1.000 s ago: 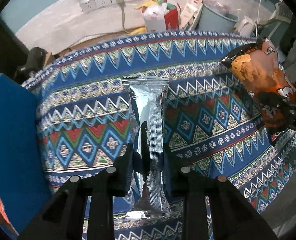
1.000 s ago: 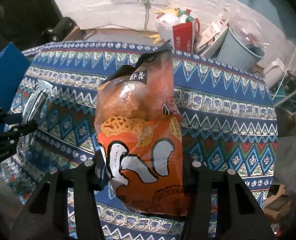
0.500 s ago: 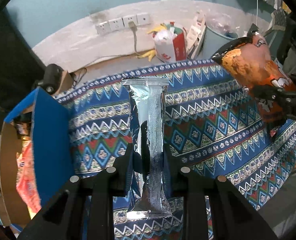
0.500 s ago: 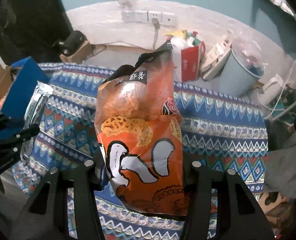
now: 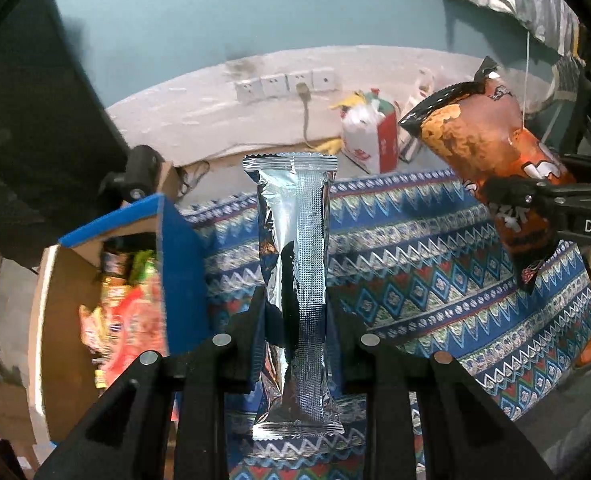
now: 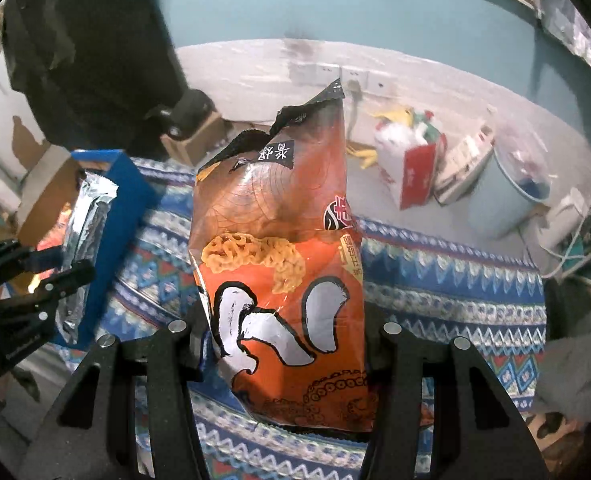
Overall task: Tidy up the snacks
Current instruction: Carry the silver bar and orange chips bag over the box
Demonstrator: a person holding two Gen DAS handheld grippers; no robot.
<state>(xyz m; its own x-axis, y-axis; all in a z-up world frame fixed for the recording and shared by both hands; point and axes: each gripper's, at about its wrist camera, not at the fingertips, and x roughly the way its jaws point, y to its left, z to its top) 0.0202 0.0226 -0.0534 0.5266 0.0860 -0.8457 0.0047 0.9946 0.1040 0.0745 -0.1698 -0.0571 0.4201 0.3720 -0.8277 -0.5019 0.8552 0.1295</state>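
Left wrist view: left fingers (image 5: 295,312) pinch silver packet (image 5: 293,264), right fingers (image 6: 283,332) pinch orange bag (image 6: 283,264); probably drop both into the box (image 5: 55,280), clearing its rim.

Shiny crinkled foil packet (image 5: 293,280), glossy plastic bag (image 6: 283,280), woven cloth (image 5: 415,272).

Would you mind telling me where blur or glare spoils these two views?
Left wrist view: the snacks in the cardboard box smear with motion blur; the silver packet shows bright glare. Right wrist view: the orange chip bag is sharp, with mild sheen; the edges bend with fisheye distortion.
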